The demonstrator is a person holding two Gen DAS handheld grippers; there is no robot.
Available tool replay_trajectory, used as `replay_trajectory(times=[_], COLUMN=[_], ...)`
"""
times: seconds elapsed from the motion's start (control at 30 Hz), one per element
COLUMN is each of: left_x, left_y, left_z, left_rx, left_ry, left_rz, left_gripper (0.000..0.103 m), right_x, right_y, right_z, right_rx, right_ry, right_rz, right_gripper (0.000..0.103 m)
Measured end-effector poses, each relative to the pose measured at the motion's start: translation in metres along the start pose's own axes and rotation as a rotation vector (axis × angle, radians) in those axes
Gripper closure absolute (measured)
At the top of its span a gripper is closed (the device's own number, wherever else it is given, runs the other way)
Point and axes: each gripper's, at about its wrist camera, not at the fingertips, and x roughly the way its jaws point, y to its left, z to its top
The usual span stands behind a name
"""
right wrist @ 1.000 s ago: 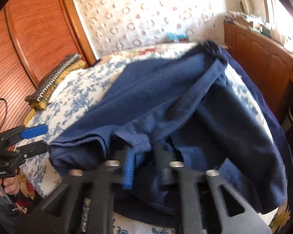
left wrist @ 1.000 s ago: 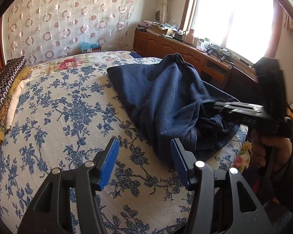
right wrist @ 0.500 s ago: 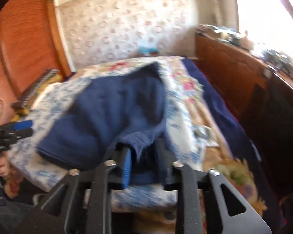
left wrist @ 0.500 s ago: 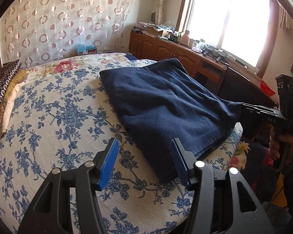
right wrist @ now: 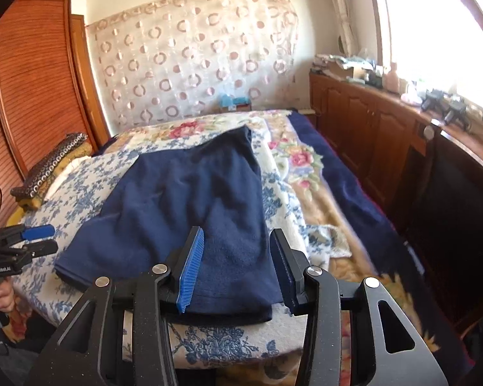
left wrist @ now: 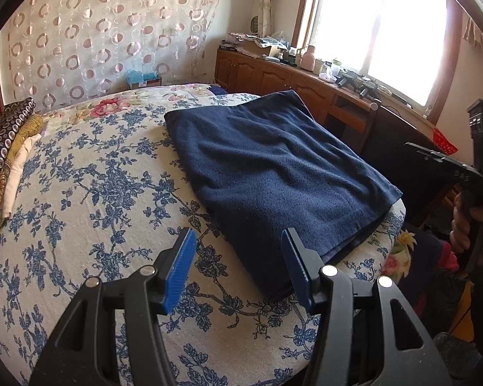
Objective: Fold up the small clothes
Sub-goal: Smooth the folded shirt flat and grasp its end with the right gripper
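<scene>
On the bed, the folded navy cloth lies flat near the right edge. Left gripper tilts down, jaws apart, empty. Right gripper tilts down over the cloth's near corner, jaws opening, pads clear of it. Only the right view shows the wardrobe.

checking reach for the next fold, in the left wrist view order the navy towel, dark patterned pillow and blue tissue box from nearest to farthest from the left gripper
1. navy towel, just ahead of the left gripper, on the right of the bed.
2. dark patterned pillow, at the bed's left edge.
3. blue tissue box, beyond the bed, against the curtain.
</scene>
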Motion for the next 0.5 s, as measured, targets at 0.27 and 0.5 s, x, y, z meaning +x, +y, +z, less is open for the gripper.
replay_trajectory(times=[0.27, 0.5], left_x=[0.007, 0.019], left_y=[-0.002, -0.002], left_z=[-0.003, -0.006], left_rx=[-0.001, -0.001], left_ry=[0.023, 0.06], left_rz=[-0.013, -0.003], left_gripper=[0.049, 0.049], right_x=[0.012, 0.058], right_y=[0.002, -0.009], right_z=[-0.003, -0.026], right_rx=[-0.031, -0.031], right_ry=[0.052, 0.173], right_rz=[-0.036, -0.023], right_gripper=[0.059, 0.046])
